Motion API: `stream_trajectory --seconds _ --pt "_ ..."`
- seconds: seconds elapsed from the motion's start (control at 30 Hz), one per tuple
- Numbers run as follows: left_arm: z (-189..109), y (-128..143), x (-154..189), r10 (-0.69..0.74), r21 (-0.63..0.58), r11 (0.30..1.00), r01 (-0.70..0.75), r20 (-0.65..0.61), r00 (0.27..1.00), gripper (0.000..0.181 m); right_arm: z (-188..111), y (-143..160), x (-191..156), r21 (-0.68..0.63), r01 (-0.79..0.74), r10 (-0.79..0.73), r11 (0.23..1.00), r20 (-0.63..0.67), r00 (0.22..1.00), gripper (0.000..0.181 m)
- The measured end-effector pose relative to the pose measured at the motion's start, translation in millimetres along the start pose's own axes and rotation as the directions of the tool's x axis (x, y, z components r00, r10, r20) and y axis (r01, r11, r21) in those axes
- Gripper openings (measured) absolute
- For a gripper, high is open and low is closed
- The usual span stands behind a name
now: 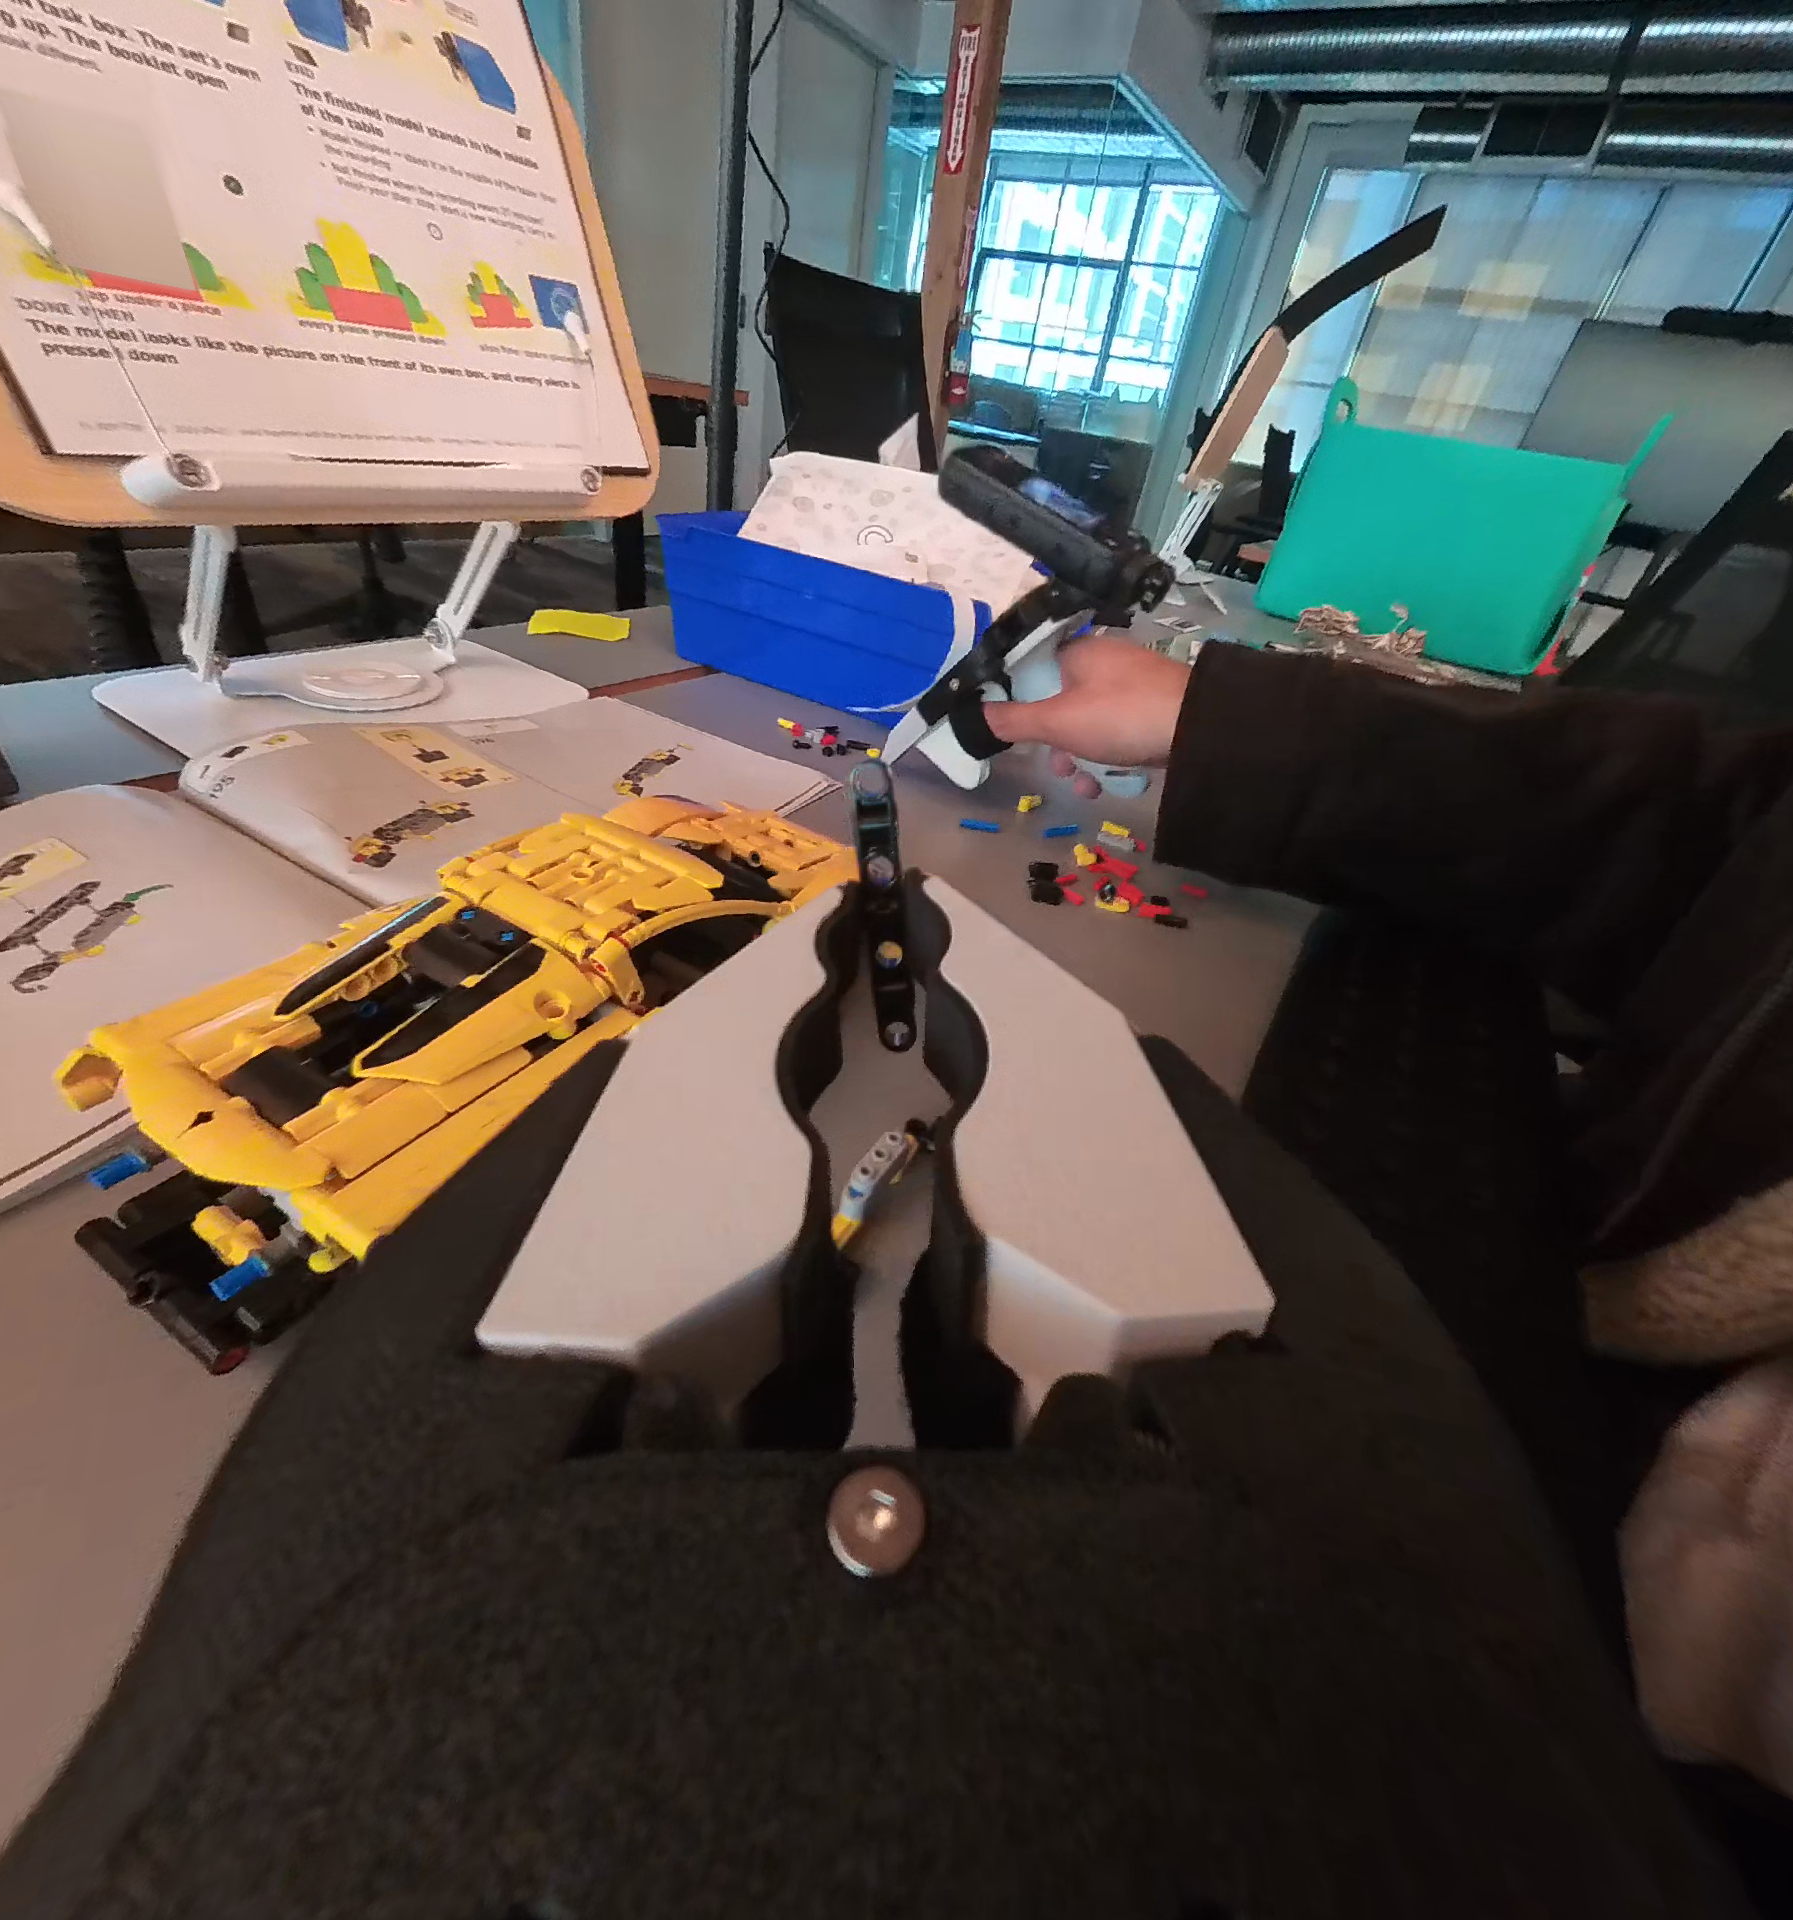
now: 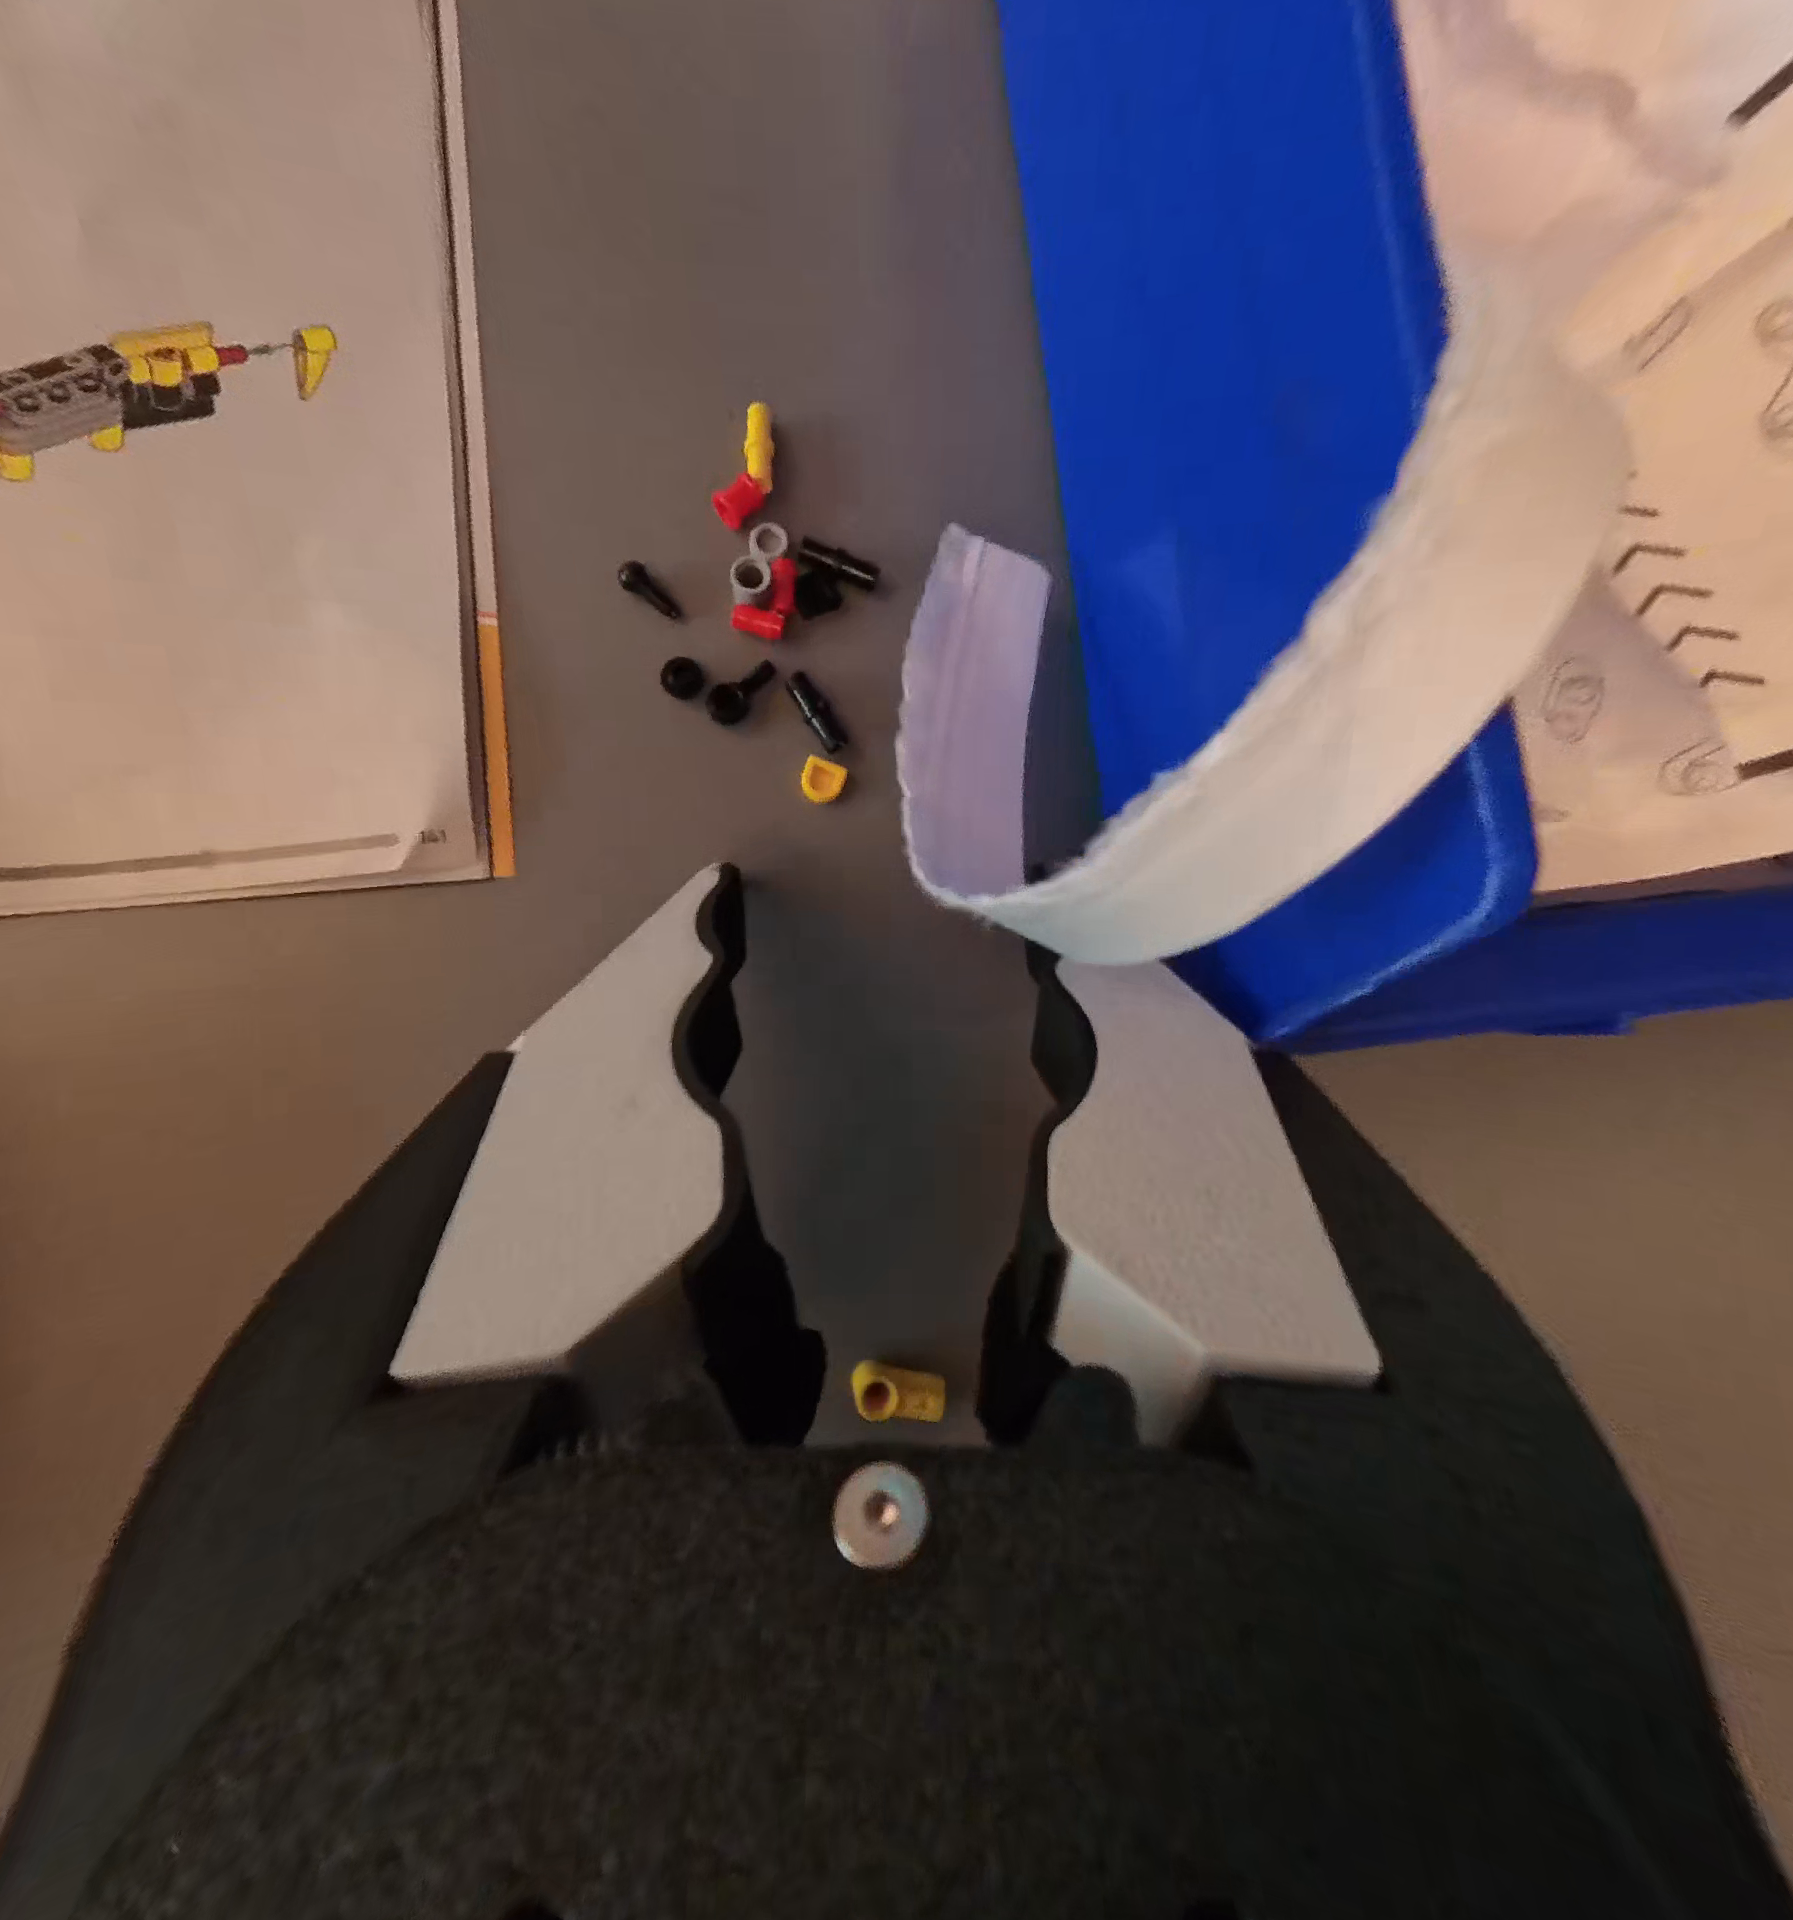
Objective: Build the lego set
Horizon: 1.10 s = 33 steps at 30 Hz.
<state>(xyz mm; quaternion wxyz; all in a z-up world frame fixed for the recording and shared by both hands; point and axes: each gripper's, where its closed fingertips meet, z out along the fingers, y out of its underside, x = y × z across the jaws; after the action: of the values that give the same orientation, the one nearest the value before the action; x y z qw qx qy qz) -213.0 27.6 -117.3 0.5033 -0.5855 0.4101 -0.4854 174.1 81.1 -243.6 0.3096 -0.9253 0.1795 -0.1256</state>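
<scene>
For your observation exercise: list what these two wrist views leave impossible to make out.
- Left wrist view: the yellow car model has its right end hidden behind the left tongs.
- Left wrist view: the black beam is partly covered by the pads gripping it.
- Right wrist view: the blue bin is cut off by the frame edge; a white bag covers its contents.

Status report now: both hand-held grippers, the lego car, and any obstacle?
Left hand-held gripper shut on black beam. Right hand-held gripper open, empty, above small loose pieces. Yellow car lies on open booklet. Paper strip from blue bin near right finger.
</scene>
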Motion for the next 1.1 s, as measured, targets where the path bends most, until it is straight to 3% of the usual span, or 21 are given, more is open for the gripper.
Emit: stream_trajectory --seconds 0.1,0.47,0.73,0.9,1.1 --pt "-0.6 -0.7 -0.7 -0.035 0.008 0.999 0.035 -0.016 0.999 0.007 -0.6 3.1 -6.7 -0.001 -0.051 0.051 0.999 0.066 0.997 0.040" --pt "0.6 0.7 -3.0 -0.041 0.002 0.999 0.041 -0.010 0.999 0.007 2.8 -2.4 -0.3 0.071 -0.093 0.087 0.993 0.081 0.993 0.033" --pt "0.4 0.9 -2.1 -0.045 0.002 0.999 0.045 -0.017 0.999 0.007 10.6 -13.0 0.1 0.158 -0.020 0.017 0.987 0.022 1.000 0.039" --pt "0.6 1.3 -1.7 -0.045 0.000 0.999 0.045 -0.020 0.999 0.007 10.4 -11.2 -2.6 0.148 -0.046 0.036 0.988 0.064 0.997 0.024" --pt "1.0 1.8 -1.8 -0.045 -0.003 0.999 0.045 -0.020 0.999 0.007 -0.8 1.5 -10.2 0.144 -0.005 -0.009 0.990 0.096 0.995 0.023"
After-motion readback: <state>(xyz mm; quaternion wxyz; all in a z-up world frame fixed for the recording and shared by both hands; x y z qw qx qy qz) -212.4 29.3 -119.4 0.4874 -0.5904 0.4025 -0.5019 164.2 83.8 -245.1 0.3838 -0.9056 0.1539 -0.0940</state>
